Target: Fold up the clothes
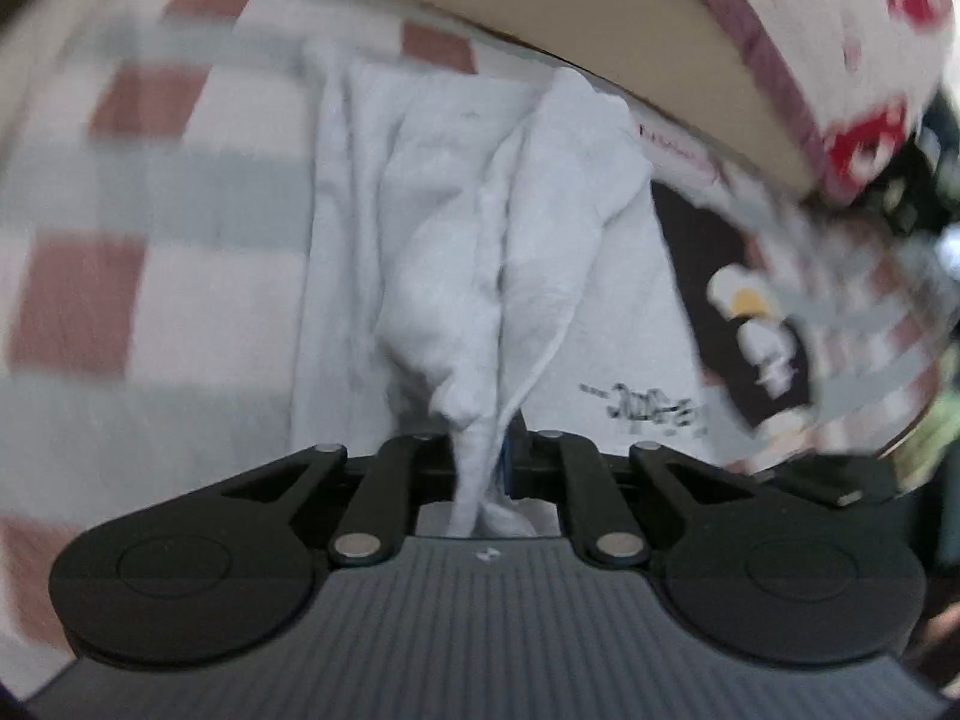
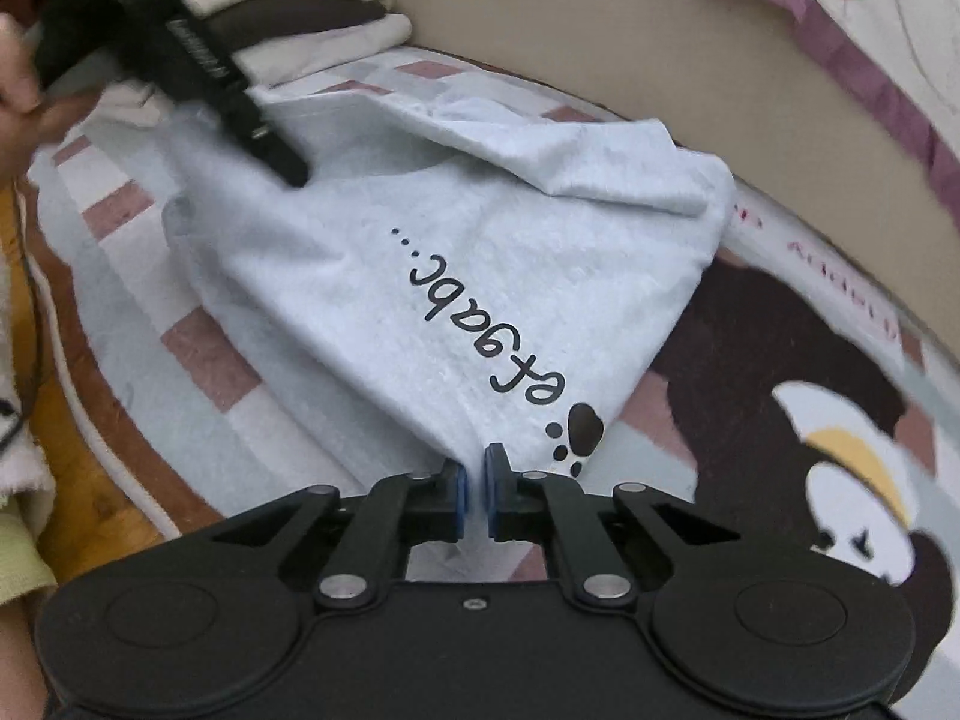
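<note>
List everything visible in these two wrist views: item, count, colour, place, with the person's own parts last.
T-shirt: one, pale blue with black lettering and a paw print, spread on the bed, pinched at two spots.
Checked bedsheet: one, white, grey and dusty pink, under the T-shirt.
Penguin print: one, dark brown, white and yellow, on the bedding at right.
Folded clothes stack: one pile, white, cream and brown, far left.
Headboard: one, beige, behind the bed.
Left gripper: black, shut on bunched cloth.
Right gripper: black with blue pads, shut on the hem.
Hand: one, top left.
</note>
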Tool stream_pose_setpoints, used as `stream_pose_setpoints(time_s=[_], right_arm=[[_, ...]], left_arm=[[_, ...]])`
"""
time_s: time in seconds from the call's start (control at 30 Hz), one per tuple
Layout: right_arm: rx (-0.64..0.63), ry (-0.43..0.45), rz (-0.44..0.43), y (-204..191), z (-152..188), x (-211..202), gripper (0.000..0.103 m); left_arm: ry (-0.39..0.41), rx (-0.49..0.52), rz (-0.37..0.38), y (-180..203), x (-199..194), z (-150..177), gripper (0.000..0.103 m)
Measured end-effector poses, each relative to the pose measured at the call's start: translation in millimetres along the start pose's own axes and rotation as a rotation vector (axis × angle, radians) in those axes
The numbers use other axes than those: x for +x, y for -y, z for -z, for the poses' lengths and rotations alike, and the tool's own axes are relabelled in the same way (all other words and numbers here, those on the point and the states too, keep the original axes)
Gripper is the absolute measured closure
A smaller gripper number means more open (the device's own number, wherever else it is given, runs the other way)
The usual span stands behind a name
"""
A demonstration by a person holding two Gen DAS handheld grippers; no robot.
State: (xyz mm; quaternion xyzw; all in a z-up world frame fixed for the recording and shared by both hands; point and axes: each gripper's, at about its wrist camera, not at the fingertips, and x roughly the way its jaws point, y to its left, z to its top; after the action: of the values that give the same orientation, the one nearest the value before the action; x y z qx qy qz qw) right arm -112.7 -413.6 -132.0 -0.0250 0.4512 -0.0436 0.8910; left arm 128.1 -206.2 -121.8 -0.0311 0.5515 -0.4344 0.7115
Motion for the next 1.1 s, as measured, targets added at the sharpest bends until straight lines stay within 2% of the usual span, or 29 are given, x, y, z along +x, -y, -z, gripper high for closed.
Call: stream_pose_setpoints(time_s=[0.13, 0.2, 0.23, 0.27, 0.33, 0.43, 0.53, 0.57, 0.67, 0.7, 0.8, 0.9, 1.03, 1.1], right_arm=[[-0.01, -0.017, -0.023, 2, -2, 0, 0.095], [-0.013, -0.038, -0.031, 4, -3, 0, 0.095], [-0.014, -0.045, -0.034, 4, -3, 0, 0.095], [-0.018, -0.051, -0.036, 5, -4, 1, 0.095], [-0.026, -0.066, -0.037, 5, -7, 1, 0.095], [-0.059, -0.097, -0.028, 2, -11, 3, 0.095], [-0.024, -0.211, 0.016, -5, -26, 7, 0.092], [-0.025, -0.246, 0.023, -10, -31, 8, 0.089], [-0.126, -0.277, 0.019, -25, -32, 15, 0.085], [-0.139, -0.277, 0.012, -25, -31, 16, 0.085], [-0.053, -0.312, -0.076, -6, -36, 10, 0.079], [0.042, -0.381, -0.145, 18, -48, -3, 0.078], [0.081, -0.312, -0.201, 52, -91, -27, 0.074], [0.083, -0.263, -0.217, 68, -124, -24, 0.065]], left_arm=[[0.046, 0.085, -0.082, 11, -6, 7, 0.095], [0.021, 0.107, -0.128, 15, 0, 9, 0.095], [-0.012, 0.095, -0.144, 13, 5, 10, 0.089], [-0.045, 0.08, -0.167, 9, 10, 10, 0.078], [-0.09, 0.061, -0.216, -1, 16, 11, 0.073], [-0.079, 0.061, -0.232, -2, 13, 12, 0.072], [-0.023, 0.097, -0.266, 5, -1, 13, 0.072], [0.01, 0.116, -0.281, 8, -9, 14, 0.068], [0.057, 0.095, -0.23, 5, -9, -9, 0.058], [0.07, 0.085, -0.21, 4, -8, -17, 0.057], [0.11, 0.057, -0.149, -1, -6, -43, 0.057], [0.15, 0.028, -0.088, -5, -4, -68, 0.053], [0.204, -0.01, -0.006, -11, -1, -102, 0.053], [0.233, 0.027, -0.091, -5, 18, -119, 0.058]])
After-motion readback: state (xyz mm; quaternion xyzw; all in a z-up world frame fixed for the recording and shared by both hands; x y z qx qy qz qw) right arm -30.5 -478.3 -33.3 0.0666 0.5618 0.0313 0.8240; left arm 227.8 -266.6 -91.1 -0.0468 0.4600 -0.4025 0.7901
